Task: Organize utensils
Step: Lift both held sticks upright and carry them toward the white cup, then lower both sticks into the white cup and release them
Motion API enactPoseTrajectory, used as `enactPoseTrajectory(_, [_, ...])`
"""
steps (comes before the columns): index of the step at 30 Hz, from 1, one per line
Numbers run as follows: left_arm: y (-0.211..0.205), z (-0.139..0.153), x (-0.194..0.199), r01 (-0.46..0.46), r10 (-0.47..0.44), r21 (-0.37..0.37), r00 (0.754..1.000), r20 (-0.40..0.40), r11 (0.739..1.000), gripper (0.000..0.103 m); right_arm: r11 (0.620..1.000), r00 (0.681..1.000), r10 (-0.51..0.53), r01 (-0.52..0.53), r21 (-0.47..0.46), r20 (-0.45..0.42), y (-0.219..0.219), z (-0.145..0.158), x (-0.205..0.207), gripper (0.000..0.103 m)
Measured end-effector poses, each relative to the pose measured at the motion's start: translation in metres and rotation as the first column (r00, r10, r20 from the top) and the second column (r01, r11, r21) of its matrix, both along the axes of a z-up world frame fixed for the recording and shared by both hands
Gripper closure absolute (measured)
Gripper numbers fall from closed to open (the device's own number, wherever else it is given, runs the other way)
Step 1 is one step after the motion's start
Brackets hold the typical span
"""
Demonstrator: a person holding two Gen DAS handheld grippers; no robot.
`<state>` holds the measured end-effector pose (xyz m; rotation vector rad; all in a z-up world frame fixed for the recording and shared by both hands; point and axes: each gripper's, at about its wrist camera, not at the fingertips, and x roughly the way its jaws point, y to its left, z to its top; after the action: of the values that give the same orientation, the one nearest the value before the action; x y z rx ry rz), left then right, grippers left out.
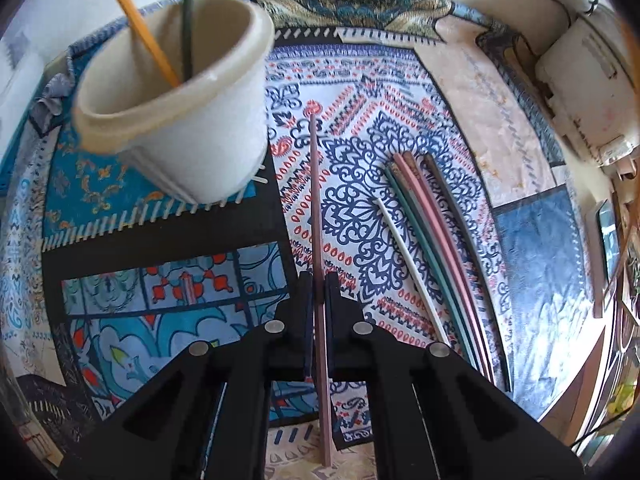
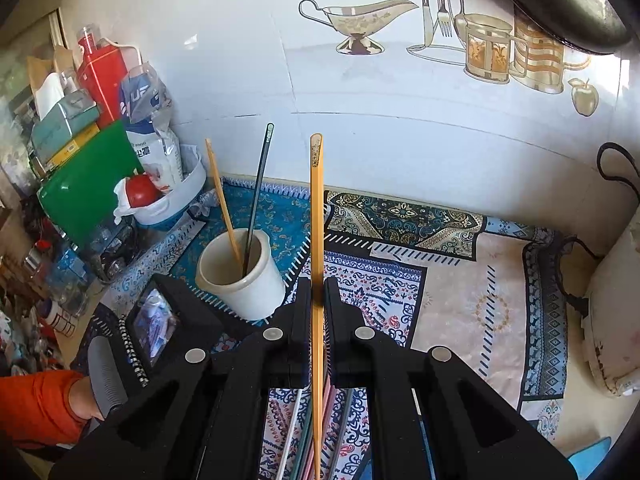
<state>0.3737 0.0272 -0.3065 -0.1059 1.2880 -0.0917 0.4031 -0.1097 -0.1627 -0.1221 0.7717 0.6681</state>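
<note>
While clamped: pink chopstick [image 1: 318,216], yellow chopstick [image 2: 317,240].

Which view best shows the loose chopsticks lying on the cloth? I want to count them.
The left wrist view: the loose chopsticks lie fanned on the patterned cloth in plain sight. The right wrist view shows only short ends beneath its gripper.

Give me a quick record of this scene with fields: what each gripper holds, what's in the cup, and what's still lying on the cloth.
left gripper: shut on a pink chopstick, pointing down toward the cloth
right gripper: shut on a yellow chopstick, raised tip up
cup: white, upright, left of both grippers
in cup: one yellow stick and one dark stick, leaning
on cloth: a loose bundle of chopsticks, white, green, pink and dark, lying side by side
remaining: the bundle not yet in the cup
</note>
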Motion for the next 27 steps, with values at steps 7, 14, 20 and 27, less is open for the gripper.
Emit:
enactPoseTrajectory(7, [0.025,0.047,-0.035,-0.073,0.074,-0.018,0.989,0.131,0.997,0.100,1.000,1.000,0.018,-0.018,0.019,0.005,0.013,0.002,0.005,0.098])
enactPoseTrajectory(14, [0.056,0.097,-0.054,-0.166,0.172,-0.046,0.947,0.273,0.985,0.100,0.997,0.997,0.065,-0.067,0.044,0.033,0.033,0.007,0.005,0.098])
enactPoseTrajectory(20, [0.077,0.142,-0.060,-0.205,0.219,-0.077,0.894,0.390,0.976,0.100,0.994,0.994,0.087,-0.091,0.066,0.065,0.053,0.012,0.011,0.098])
enactPoseTrajectory(27, [0.104,0.195,-0.045,-0.210,0.233,-0.104,0.823,0.517,0.972,0.100,0.988,0.982,0.112,-0.126,0.092,0.151,0.087,0.027,0.021,0.098])
